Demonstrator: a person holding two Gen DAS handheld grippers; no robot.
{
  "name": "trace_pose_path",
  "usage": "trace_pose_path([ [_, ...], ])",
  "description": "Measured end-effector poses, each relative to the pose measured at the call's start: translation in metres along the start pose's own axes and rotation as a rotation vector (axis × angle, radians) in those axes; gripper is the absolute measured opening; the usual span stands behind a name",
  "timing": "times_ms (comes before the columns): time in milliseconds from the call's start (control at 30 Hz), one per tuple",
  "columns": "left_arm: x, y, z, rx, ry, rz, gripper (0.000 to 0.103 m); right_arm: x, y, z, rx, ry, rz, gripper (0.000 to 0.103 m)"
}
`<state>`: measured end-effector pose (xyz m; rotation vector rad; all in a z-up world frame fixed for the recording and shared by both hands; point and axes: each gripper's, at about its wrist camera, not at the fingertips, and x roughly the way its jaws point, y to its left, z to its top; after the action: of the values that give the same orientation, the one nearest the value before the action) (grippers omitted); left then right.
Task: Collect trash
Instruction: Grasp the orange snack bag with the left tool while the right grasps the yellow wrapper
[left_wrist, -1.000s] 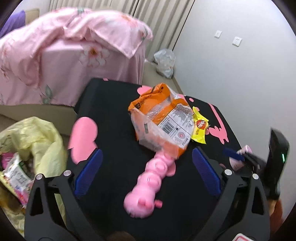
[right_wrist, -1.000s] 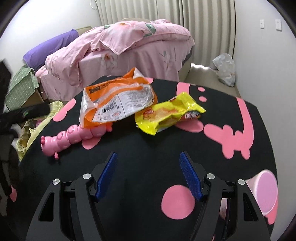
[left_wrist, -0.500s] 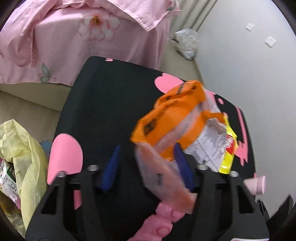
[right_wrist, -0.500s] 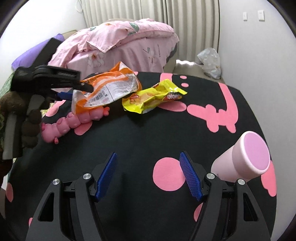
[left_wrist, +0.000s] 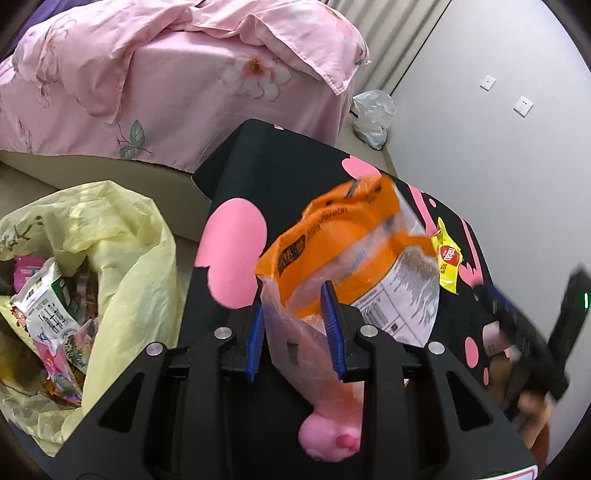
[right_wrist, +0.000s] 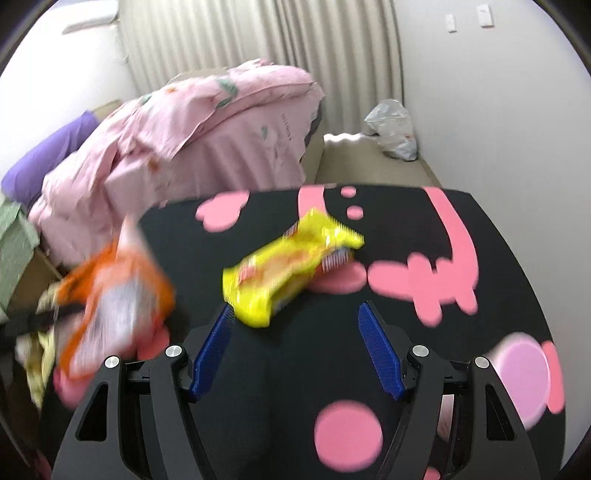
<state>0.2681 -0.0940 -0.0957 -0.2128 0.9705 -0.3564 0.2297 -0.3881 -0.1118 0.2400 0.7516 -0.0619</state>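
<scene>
My left gripper (left_wrist: 293, 308) is shut on the clear end of an orange snack bag (left_wrist: 343, 243) and holds it lifted above the black table (left_wrist: 258, 158). The bag also shows blurred at the left of the right wrist view (right_wrist: 114, 299). A yellow snack wrapper (right_wrist: 288, 266) lies on the table just ahead of my open, empty right gripper (right_wrist: 297, 328); it also shows in the left wrist view (left_wrist: 447, 258). A yellow trash bag (left_wrist: 92, 266) with wrappers inside stands open on the floor, left of the table.
A pink caterpillar toy (left_wrist: 330, 435) lies on the table under the left gripper. A pink cup (right_wrist: 524, 376) lies at the table's right edge. A bed with pink bedding (left_wrist: 166, 74) stands behind the table. A white plastic bag (right_wrist: 393, 129) sits by the wall.
My left gripper closed on the orange bag and lifted it off the table toward the left. My right gripper moved forward toward the yellow wrapper.
</scene>
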Motion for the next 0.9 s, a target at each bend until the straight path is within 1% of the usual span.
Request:
trace_pose_path([
  [133,-0.005,0.009,-0.003,-0.018,-0.003,-0.015,0.028,0.03,0.005,0.023,0.035,0.027,-0.014,0.067],
  [167,-0.006,0.011,-0.004,-0.021,-0.004,-0.018,0.029,0.043,0.008,0.028,0.04,0.047,-0.022,0.067],
  [267,-0.005,0.014,-0.005,-0.027,-0.003,-0.028,0.03,0.061,0.013,0.032,0.035,0.08,-0.039,0.066],
  [333,-0.005,0.016,-0.006,-0.023,-0.004,-0.033,0.031,0.069,0.017,0.031,0.018,0.088,-0.036,0.06],
  [367,-0.005,0.016,-0.006,-0.021,-0.004,-0.035,0.031,0.069,0.018,0.03,0.008,0.079,-0.026,0.058],
  [433,-0.006,0.019,-0.007,-0.021,-0.006,-0.046,0.032,0.069,0.02,0.028,-0.01,0.07,-0.017,0.041],
  [500,-0.006,0.02,-0.007,-0.025,-0.008,-0.057,0.032,0.065,0.023,0.027,-0.047,0.07,-0.003,0.033],
  [533,-0.006,0.02,-0.007,-0.025,-0.01,-0.059,0.031,0.061,0.025,0.026,-0.07,0.07,0.007,0.017],
  [600,-0.007,0.019,-0.007,-0.025,-0.016,-0.064,0.029,0.049,0.027,0.023,-0.093,0.072,0.035,0.014],
  [633,-0.009,0.018,-0.008,-0.023,-0.02,-0.07,0.026,0.046,0.028,0.023,-0.099,0.069,0.037,0.013],
  [667,-0.011,0.016,-0.007,-0.021,-0.023,-0.075,0.024,0.032,0.029,0.019,-0.128,0.054,0.038,0.013],
  [733,-0.016,0.011,-0.007,-0.013,-0.031,-0.084,0.022,0.018,0.03,0.014,-0.149,0.039,0.046,0.012],
  [800,-0.024,0.003,-0.008,0.005,-0.043,-0.091,0.019,-0.005,0.028,0.006,-0.165,0.02,0.065,0.012],
  [900,-0.041,-0.012,-0.012,0.048,-0.062,-0.102,0.019,-0.035,0.021,-0.006,-0.171,-0.001,0.085,0.012],
])
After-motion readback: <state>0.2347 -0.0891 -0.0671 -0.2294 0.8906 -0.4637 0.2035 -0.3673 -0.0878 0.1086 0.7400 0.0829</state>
